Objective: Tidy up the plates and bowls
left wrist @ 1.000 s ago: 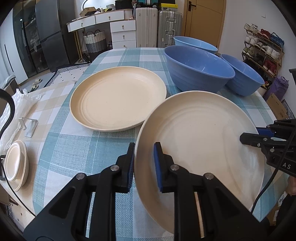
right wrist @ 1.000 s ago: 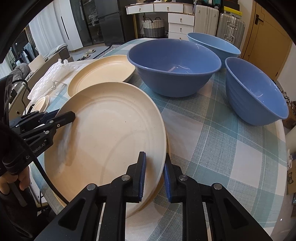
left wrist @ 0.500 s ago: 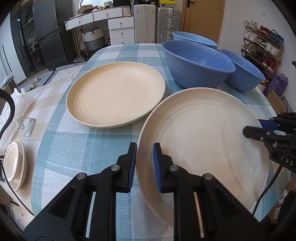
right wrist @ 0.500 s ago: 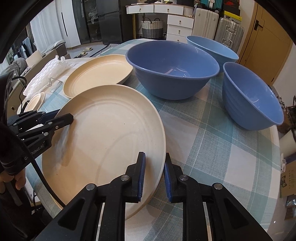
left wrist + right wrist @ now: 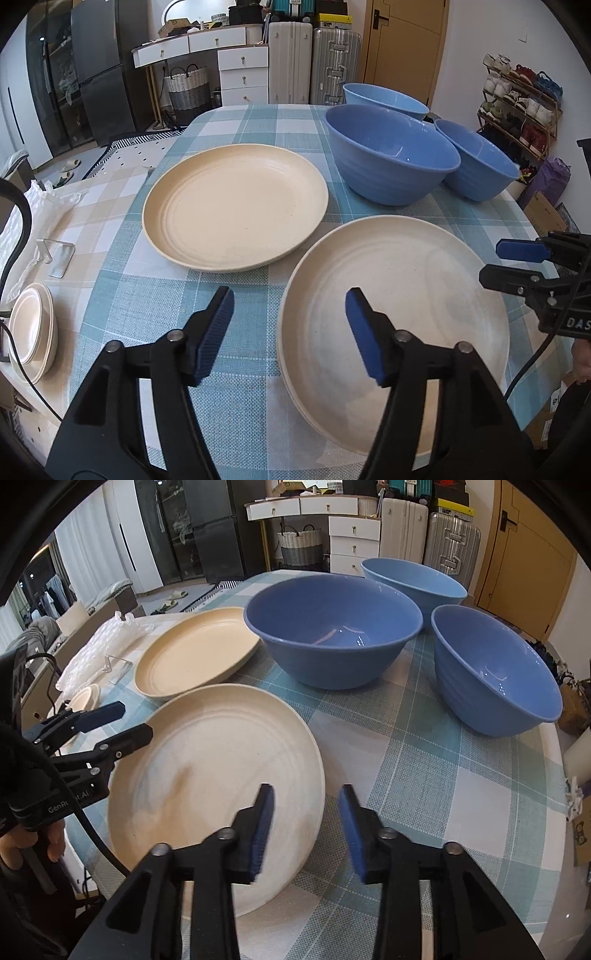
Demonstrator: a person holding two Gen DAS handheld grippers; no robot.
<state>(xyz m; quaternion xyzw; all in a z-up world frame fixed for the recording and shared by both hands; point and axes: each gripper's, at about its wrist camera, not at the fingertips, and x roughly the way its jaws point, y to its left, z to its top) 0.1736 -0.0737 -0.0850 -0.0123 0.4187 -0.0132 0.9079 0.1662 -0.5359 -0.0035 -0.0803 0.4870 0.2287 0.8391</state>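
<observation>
Covering your table [image 5: 236,387] is a teal checked cloth; suitcases [image 5: 314,66] and drawers [image 5: 242,79] stand behind. Both your left gripper [image 5: 290,325] and right gripper [image 5: 304,825] have just spread, straddling the near plate's [image 5: 406,288] rim, pads clear.

light: even, bright indoor, soft shadows under dishes | glare: small white glints inside the blue bowls [image 5: 334,635] | blur: right tongs [image 5: 306,830] pads slightly smeared, pale plate [image 5: 218,775] soft | distortion: strong fisheye bend, black corner vignette in both views
</observation>
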